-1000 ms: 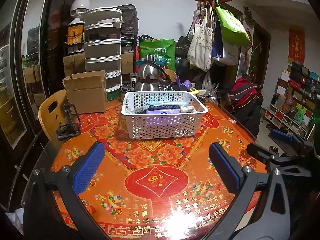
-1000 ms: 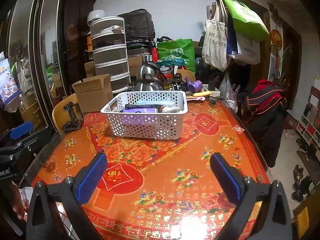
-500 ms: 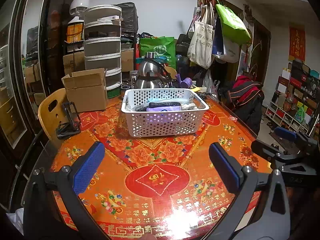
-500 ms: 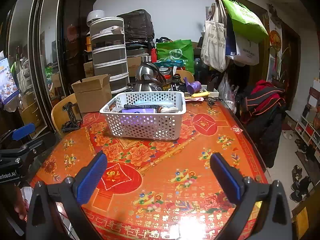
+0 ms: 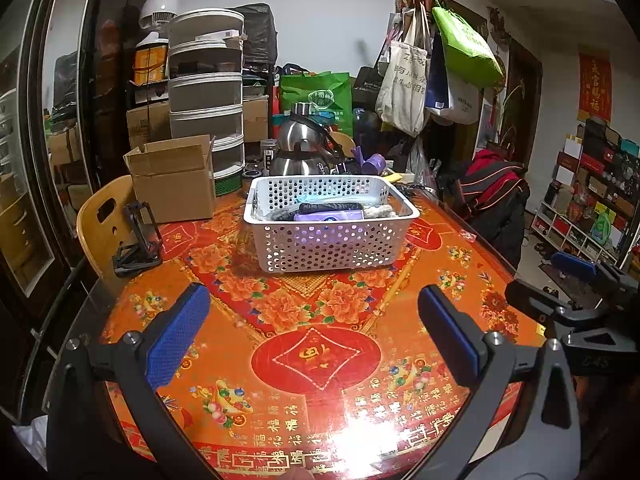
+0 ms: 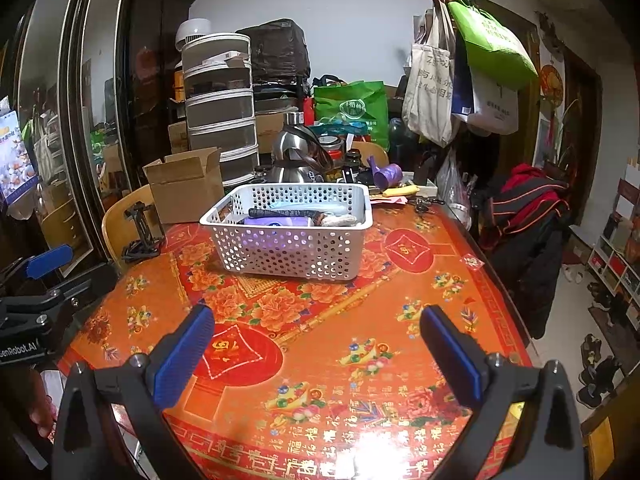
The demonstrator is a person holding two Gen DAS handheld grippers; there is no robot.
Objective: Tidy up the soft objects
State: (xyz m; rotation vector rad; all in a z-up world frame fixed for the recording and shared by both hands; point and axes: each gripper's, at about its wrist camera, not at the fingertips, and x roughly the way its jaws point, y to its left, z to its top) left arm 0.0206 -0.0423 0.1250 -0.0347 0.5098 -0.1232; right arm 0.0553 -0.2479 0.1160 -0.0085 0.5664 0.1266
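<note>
My left claw [image 5: 312, 336] fills the bottom of its frame, blue pads [image 5: 176, 336] spread wide and holding nothing. My right claw [image 6: 316, 354] sits the same way at the bottom of its own view: fully parted, empty, above the near edge of the table. Each claw also shows at the margin of the other's picture, the right one at the far right edge, the left one at the far left edge.

Between the pads lies the bare red and orange tablecloth [image 5: 316, 356]; no loose soft thing rests on it. I judge the gathering largely done, though I cannot tell whether more items wait out of view.

At centre frame stands the white perforated basket [image 5: 332, 248], well apart from both claws. Inside it lie the soft things [image 5: 332, 210]: a purple packet [image 5: 328, 215] at the front, a dark roll [image 5: 328, 206] behind it, a pale knitted piece [image 5: 380, 211] to the right. Their exact kinds are unclear.

Left of the basket, an open cardboard box [image 5: 172, 184]; its contents are hidden.
</note>
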